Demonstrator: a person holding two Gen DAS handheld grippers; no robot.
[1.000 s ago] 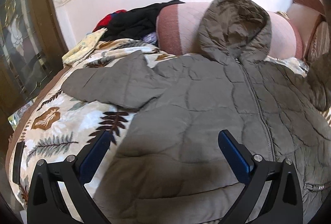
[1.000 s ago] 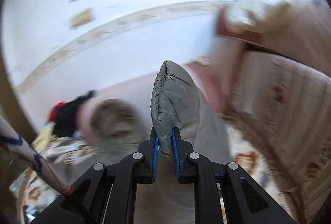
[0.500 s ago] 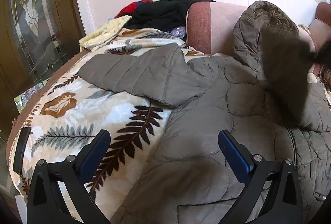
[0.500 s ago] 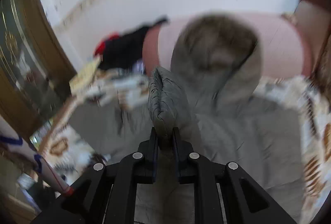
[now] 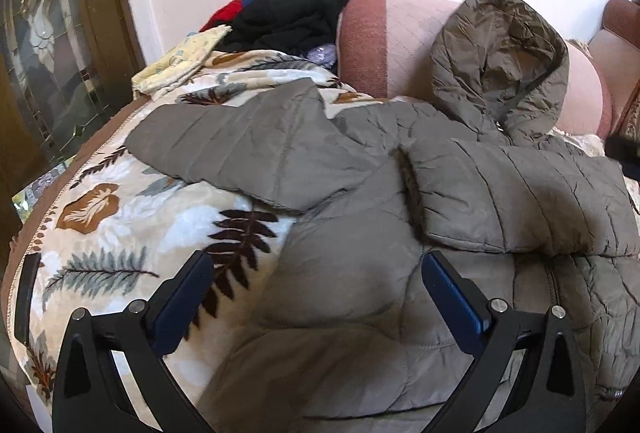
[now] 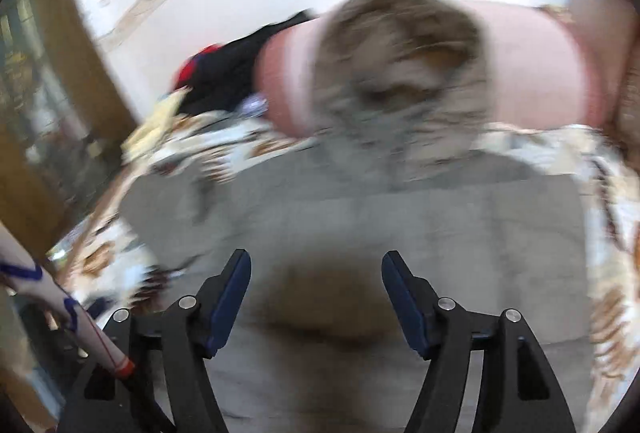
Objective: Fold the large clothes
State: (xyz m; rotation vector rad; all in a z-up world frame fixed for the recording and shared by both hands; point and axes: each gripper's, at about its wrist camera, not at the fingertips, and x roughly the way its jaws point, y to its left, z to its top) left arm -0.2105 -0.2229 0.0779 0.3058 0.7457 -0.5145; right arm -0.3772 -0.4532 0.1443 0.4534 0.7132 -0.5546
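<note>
The big grey puffy jacket (image 5: 360, 273) is spread flat on the leafy blanket (image 5: 100, 225), filling the middle and right of the left wrist picture. Its hood (image 5: 500, 61) is leaned on the pink cushion (image 5: 384, 45) at the top. One sleeve (image 5: 520, 201) is folded across the chest at the right. The other sleeve (image 5: 224, 149) is stuck out to the left and is not folded yet.

The left gripper (image 5: 316, 305) is held wide at the bottom of the picture, and nothing is pinched in it. The right gripper (image 6: 316, 301) is being opened just now in its blurry picture, and nothing is seen between its jaws.

The folded sleeve could puff up and slide off, because the jacket is thick and slippery. If the left sleeve is pulled too hard, the whole jacket could be dragged crooked. The blanket could be pinched along with the sleeve.
</note>
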